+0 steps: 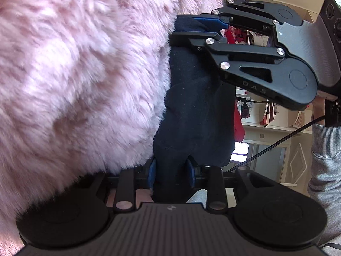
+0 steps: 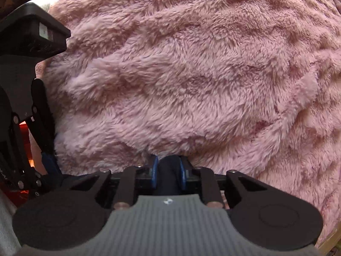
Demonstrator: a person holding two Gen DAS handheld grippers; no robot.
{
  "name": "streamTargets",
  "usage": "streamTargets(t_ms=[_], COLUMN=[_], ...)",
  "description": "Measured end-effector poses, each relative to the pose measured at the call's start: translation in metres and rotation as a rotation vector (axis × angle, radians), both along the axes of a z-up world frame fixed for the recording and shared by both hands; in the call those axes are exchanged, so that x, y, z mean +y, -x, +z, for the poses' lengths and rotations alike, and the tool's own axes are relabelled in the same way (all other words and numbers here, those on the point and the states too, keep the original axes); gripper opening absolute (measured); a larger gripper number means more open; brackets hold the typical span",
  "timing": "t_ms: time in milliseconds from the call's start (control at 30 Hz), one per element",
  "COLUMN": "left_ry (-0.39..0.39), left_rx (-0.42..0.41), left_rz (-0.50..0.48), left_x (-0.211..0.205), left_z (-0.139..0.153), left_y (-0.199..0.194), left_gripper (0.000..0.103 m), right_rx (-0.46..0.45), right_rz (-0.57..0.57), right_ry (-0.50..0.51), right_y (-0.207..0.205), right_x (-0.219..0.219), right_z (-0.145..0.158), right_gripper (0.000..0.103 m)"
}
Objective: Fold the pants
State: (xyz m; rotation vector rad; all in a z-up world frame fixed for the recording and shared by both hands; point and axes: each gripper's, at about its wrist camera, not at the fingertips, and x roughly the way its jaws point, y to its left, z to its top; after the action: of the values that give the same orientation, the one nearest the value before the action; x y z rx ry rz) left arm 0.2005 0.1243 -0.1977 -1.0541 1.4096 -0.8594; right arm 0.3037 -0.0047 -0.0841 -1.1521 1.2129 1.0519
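You had dark navy pants (image 1: 191,98) against a fluffy pink blanket (image 2: 191,74); each black tool (image 1: 171,170) wore blue pads (image 1: 151,170); your sleeve (image 1: 326,160) was grey.

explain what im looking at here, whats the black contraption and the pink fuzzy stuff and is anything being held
The black contraptions are two hand-held grippers, one in each of a person's hands; there is no robot arm. Each carries a camera looking forward along its two fingers.

In the left-hand camera's picture, the left gripper sits at the bottom, its blue-padded fingers shut on dark navy fabric, the pants. The right gripper reaches in from the upper right and pinches the same fabric higher up.

The right-hand camera's picture shows the right gripper clamped on that dark cloth, with the left gripper at the left edge.

The pink fuzzy stuff is a plush blanket close behind the pants. A grey sleeve belongs to the person.
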Motion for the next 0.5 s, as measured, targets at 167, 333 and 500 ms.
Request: streamTargets(t_ms=[167, 333, 500], left_ry=[-0.016, -0.061, -0.075], left_rx=[-0.002, -0.059, -0.081], left_rz=[0.003, 0.02, 0.03], left_x=[-0.003, -0.01, -0.011], left_z=[0.004, 0.017, 0.022], left_y=[0.003, 0.009, 0.014], left_gripper=[0.037, 0.023, 0.02], right_rx=[-0.173, -0.209, -0.336], right_rz=[0.06, -0.194, -0.271], right_ry=[0.012, -0.092, -0.131], right_y=[0.035, 0.018, 0.006], right_x=[0.001, -0.015, -0.026], right_z=[0.005, 0.022, 0.019], right_gripper=[0.01, 0.007, 0.001])
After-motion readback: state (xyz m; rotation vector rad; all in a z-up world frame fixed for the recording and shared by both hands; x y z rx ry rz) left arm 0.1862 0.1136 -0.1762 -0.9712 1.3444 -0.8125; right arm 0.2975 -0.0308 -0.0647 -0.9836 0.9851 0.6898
